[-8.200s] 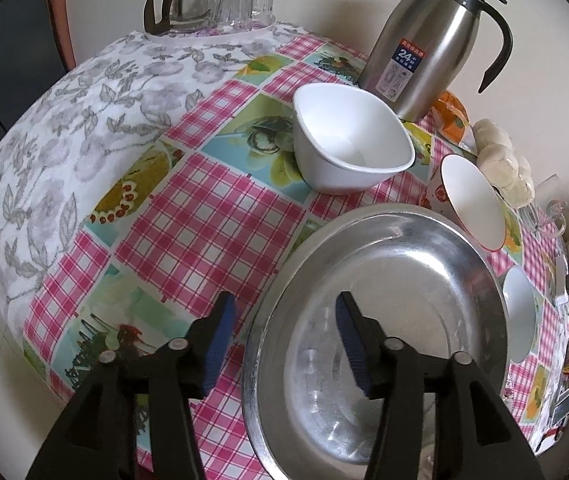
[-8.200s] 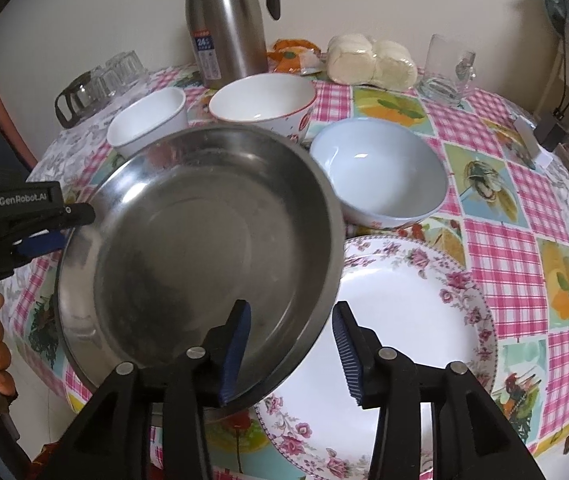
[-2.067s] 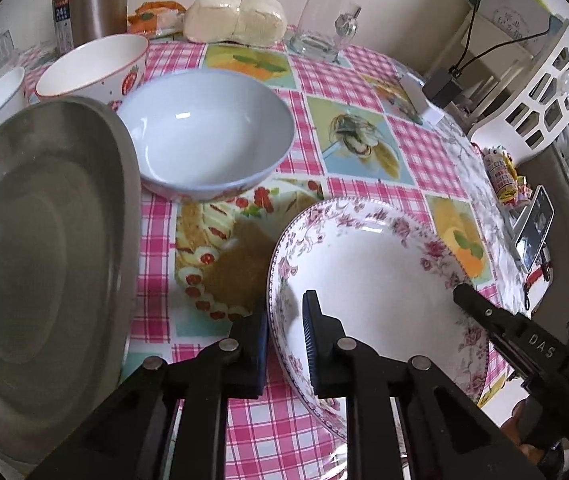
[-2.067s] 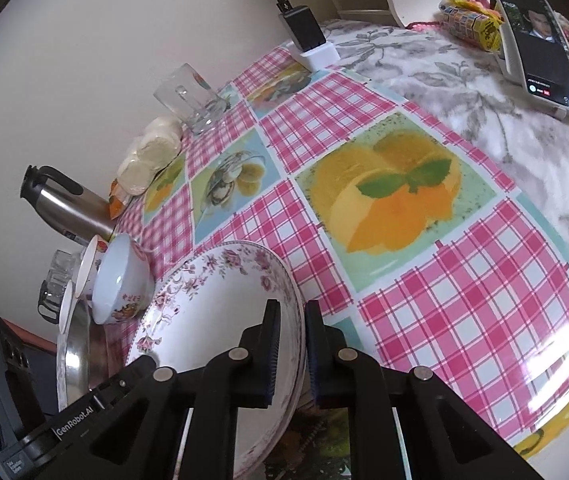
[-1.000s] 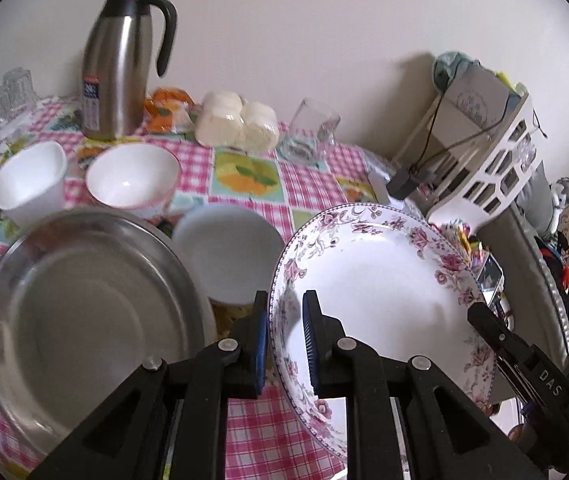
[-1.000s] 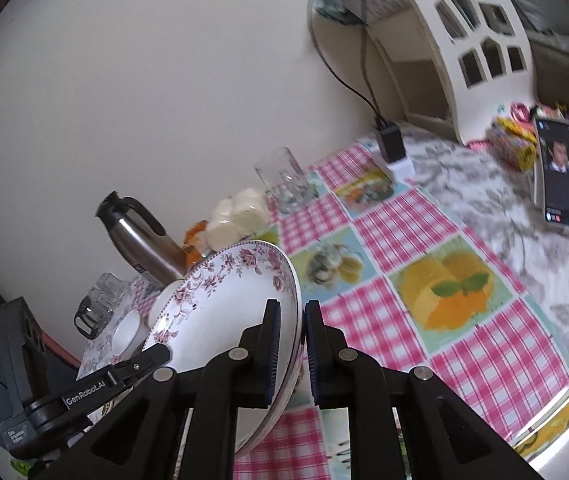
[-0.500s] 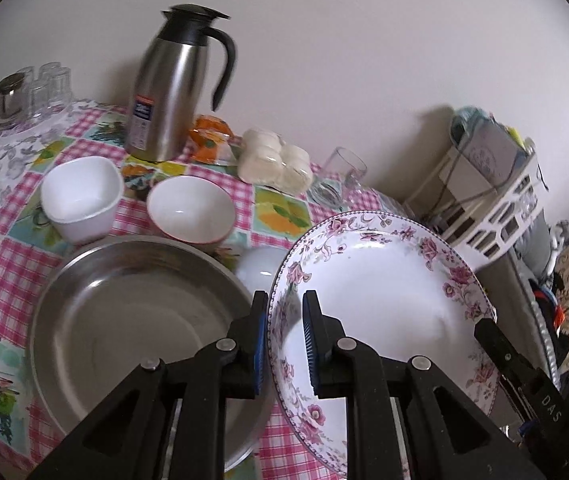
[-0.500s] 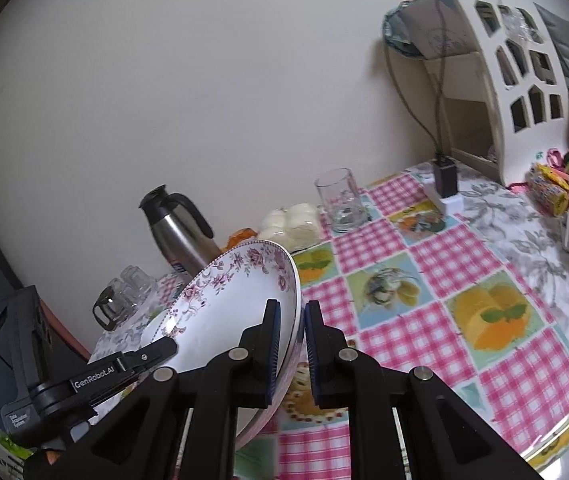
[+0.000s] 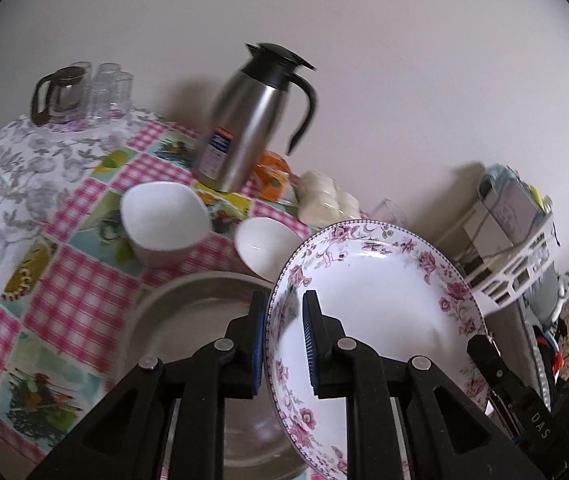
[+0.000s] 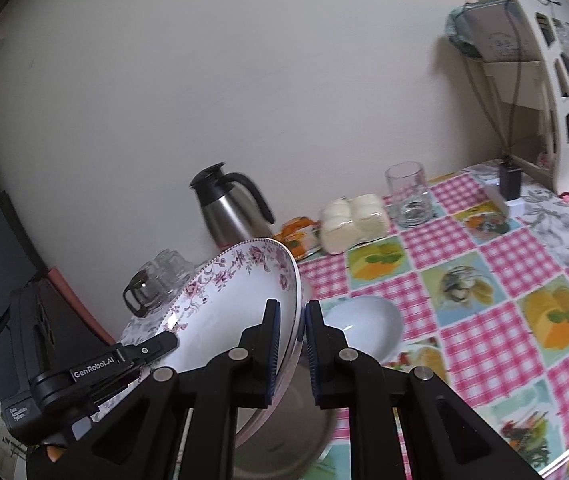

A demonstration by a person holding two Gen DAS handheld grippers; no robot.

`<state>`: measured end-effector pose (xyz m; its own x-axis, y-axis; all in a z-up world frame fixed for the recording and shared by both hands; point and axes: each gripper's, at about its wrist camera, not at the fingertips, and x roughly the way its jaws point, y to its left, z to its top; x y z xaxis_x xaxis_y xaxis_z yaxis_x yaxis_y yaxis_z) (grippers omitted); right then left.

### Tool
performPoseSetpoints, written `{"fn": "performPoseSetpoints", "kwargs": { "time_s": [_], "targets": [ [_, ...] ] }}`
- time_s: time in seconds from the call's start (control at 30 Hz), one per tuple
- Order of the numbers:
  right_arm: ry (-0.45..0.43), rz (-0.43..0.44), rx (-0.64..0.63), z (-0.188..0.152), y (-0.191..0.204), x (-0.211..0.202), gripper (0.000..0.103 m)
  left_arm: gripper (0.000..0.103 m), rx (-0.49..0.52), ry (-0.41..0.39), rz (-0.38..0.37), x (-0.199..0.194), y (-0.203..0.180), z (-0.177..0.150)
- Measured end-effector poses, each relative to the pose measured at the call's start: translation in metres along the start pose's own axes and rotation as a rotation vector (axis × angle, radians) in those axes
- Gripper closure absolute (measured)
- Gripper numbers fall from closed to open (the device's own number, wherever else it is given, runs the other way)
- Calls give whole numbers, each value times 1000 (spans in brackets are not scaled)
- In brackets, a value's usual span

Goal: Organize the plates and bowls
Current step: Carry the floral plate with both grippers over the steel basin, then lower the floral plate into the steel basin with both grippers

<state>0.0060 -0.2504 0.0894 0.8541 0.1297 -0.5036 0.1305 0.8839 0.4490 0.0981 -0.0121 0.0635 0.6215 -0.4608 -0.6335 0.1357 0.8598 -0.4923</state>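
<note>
Both grippers hold one large white plate with a pink floral rim (image 9: 376, 300), lifted off the table and tilted. My left gripper (image 9: 284, 344) is shut on its left rim. My right gripper (image 10: 290, 346) is shut on its right rim; the plate (image 10: 228, 300) also shows in the right wrist view. Below it sits a large steel basin (image 9: 188, 312), which also shows in the right wrist view (image 10: 284, 436). A white square bowl (image 9: 162, 218) and a round white bowl (image 9: 264, 246) stand behind it. A pale blue bowl (image 10: 360, 328) stands to the right of the basin.
A steel thermos jug (image 9: 252, 120) stands at the back by the wall, with a glass jug and glasses (image 9: 80, 92) to its left. Wrapped white buns (image 10: 354, 222), a glass mug (image 10: 408, 194) and a charger (image 10: 510, 188) stand along the back right. A white rack (image 10: 556, 80) is at far right.
Both grippers have lifted the floral plate off the table and carried it left, so it now hangs over the steel basin. Both grips have stayed shut on it.
</note>
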Motion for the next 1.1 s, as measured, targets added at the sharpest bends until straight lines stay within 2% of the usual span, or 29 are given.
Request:
{"fn": "performPoseSetpoints", "kwargs": {
  "time_s": [0.5, 0.8, 1.1],
  "targets": [
    [99, 32, -8, -25, 35, 49, 89, 87, -70, 9, 51, -9, 54, 12],
    [171, -1, 3, -37, 31, 72, 89, 87, -87, 74, 85, 8, 65, 7],
    [272, -53, 37, -54, 11, 94, 89, 87, -110, 175, 116, 37, 72, -5]
  ]
}}
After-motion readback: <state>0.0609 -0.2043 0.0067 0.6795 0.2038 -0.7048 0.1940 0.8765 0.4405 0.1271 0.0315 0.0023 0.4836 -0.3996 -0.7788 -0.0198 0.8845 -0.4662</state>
